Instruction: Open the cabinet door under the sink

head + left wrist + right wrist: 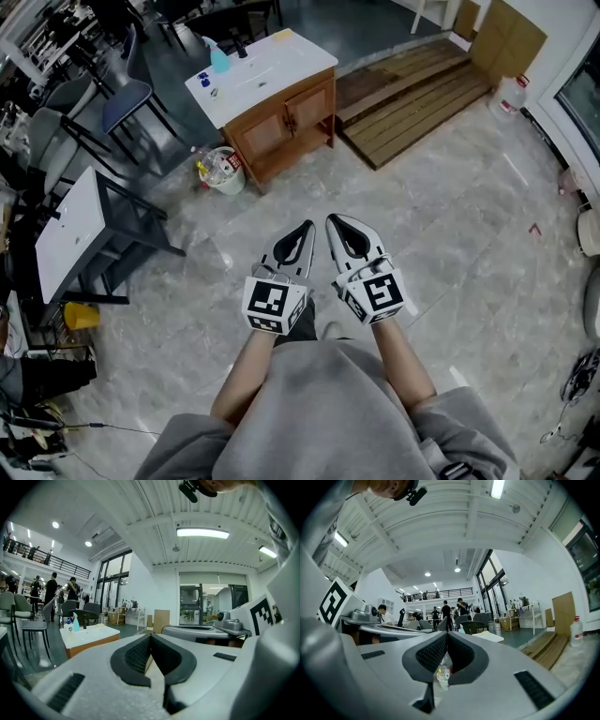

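Head view: white-topped wooden sink cabinet [265, 67], ahead-left of closed, empty left gripper [307, 225] and right gripper [334, 220], doors [287, 117] facing them, length crosswise.

We wear a grey sweatshirt [319, 412], its sleeves [469, 433] bunched above the forearms. The left gripper [307, 227] and right gripper [332, 221] have pale grey shells with black textured pads [137, 657]; each bears a white cube [274, 305] printed with black square markers.

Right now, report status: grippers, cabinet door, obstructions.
Left hand-held gripper shut, empty; right hand-held gripper shut, empty. Cabinet doors closed, well ahead, out of reach. Bucket beside them, not blocking.
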Demonstrator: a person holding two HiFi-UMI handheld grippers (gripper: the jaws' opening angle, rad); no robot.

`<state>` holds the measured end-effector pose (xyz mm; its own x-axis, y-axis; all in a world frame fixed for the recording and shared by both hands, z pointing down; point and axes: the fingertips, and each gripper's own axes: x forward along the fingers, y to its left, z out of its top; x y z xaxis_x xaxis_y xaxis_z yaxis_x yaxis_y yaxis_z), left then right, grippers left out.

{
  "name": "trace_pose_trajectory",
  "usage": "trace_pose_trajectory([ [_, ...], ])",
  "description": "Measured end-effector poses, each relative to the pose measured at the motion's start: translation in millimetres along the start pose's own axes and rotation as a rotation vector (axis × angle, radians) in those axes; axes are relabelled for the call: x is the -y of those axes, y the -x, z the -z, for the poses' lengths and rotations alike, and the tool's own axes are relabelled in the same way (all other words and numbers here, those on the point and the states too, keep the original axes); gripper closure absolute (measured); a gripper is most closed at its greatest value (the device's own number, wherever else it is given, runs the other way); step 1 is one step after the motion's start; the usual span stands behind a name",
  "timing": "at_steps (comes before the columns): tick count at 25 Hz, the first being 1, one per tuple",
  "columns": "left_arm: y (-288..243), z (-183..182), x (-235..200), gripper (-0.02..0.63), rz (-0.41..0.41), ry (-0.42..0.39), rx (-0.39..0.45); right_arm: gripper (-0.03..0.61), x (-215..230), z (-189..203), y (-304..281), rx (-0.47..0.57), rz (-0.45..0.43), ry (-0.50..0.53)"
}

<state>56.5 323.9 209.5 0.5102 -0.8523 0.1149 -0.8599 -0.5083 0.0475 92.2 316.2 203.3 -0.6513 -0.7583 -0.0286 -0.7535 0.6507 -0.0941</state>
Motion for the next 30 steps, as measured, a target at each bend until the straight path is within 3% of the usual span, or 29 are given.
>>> trace_pose_trajectory([
  [20, -81.6, -4.6, -158.7, 0.606, 0.035, 0.072, -0.017, 0.568, 30.9, 11.8, -166.4, -0.059, 0.076, -0.026],
  [30, -94.1, 4.0, -200.0, 0.606, 0.050, 0.108, -0.031, 0.568, 34.7, 22.6, -209.1, -0.077, 0.106, -0.050],
])
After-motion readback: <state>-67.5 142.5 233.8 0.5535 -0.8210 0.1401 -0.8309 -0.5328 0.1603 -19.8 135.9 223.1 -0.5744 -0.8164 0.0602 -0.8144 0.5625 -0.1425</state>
